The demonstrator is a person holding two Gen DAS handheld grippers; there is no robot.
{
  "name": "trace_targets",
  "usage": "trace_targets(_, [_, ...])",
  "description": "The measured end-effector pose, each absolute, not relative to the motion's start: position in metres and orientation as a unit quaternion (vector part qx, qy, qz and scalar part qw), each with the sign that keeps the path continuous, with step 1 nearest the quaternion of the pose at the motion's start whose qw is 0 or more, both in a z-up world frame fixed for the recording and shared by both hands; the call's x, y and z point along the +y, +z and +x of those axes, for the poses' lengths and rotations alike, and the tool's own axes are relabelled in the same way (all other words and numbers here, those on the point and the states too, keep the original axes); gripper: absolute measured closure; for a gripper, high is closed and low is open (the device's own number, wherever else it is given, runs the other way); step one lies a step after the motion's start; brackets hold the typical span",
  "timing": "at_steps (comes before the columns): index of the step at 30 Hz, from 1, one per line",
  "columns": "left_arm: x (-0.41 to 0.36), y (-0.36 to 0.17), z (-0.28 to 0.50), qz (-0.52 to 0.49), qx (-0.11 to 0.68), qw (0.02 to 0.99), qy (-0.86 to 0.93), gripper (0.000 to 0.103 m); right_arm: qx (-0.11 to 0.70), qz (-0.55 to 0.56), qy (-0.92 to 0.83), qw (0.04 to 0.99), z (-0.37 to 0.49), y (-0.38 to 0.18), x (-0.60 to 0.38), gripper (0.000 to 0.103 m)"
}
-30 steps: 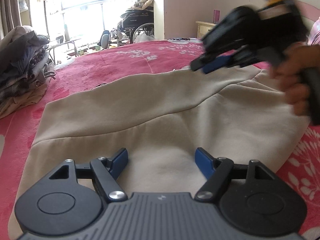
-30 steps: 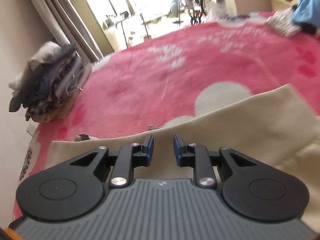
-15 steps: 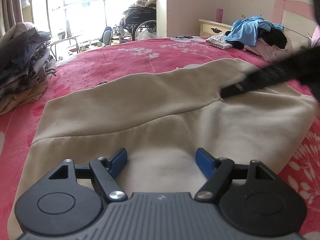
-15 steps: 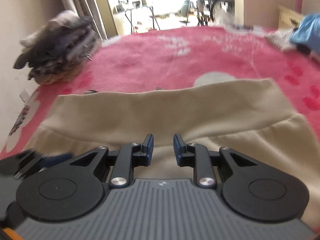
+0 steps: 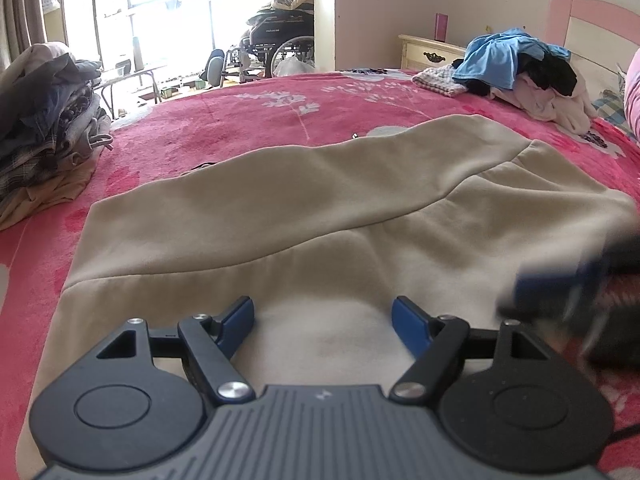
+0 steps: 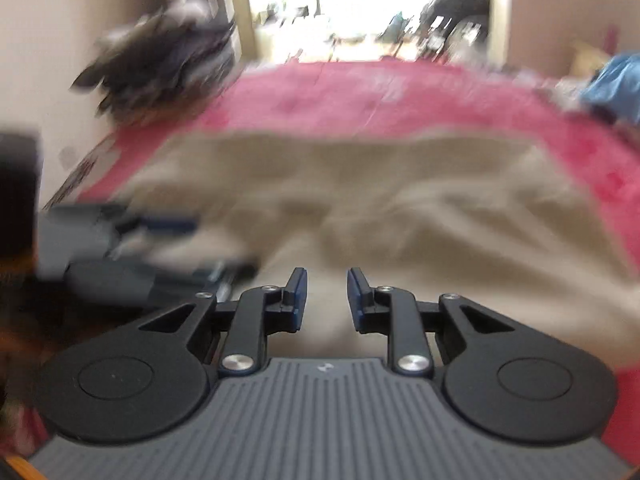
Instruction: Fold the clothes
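While angled down over the beige garment point(image 5: 320, 208), left tool point(image 5: 323, 316) wide, right tool point(image 6: 327, 292) narrowly parted, both empty.

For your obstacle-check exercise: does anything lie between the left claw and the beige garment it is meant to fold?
Nothing visible does. The left claw stands open directly over the beige garment, only bare cloth between its fingers.

Beige garment point(image 5: 304, 216) on a pink, white-flowered bed point(image 5: 248, 120); blue shirt point(image 5: 496, 60) at two o'clock; blue pads point(image 5: 240, 316).
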State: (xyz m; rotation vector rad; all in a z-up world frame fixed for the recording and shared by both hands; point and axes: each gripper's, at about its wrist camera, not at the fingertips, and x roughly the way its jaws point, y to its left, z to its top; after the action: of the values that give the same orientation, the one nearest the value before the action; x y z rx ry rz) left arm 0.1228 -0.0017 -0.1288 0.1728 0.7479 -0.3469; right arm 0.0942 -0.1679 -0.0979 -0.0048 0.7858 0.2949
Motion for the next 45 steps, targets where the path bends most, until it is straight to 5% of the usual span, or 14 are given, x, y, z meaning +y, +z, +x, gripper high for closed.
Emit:
trace_targets(16, [0.024, -0.100, 0.122, 0.033, 0.353, 0.923, -0.147, 0.026, 0.362, -0.038, 0.153, 0.919, 0.076, -0.122, -0.147, 0.082])
trace_targets(24, [0.108, -0.074, 0.115, -0.052, 0.361, 0.928, -0.076, 0.025, 0.343, -0.041, 0.181, 0.921, 0.071, -0.094, -0.146, 0.080])
trace_targets(32, [0.210, -0.088, 0.111, -0.171, 0.413, 0.895, 0.009, 0.026, 0.291, -0.122, 0.330, 0.890, 0.086, -0.068, -0.088, 0.058])
trace_targets(45, [0.257, -0.083, 0.104, -0.200, 0.441, 0.873, 0.055, 0.026, 0.221, -0.371, 0.461, 0.775, 0.056, -0.112, 0.040, 0.034])
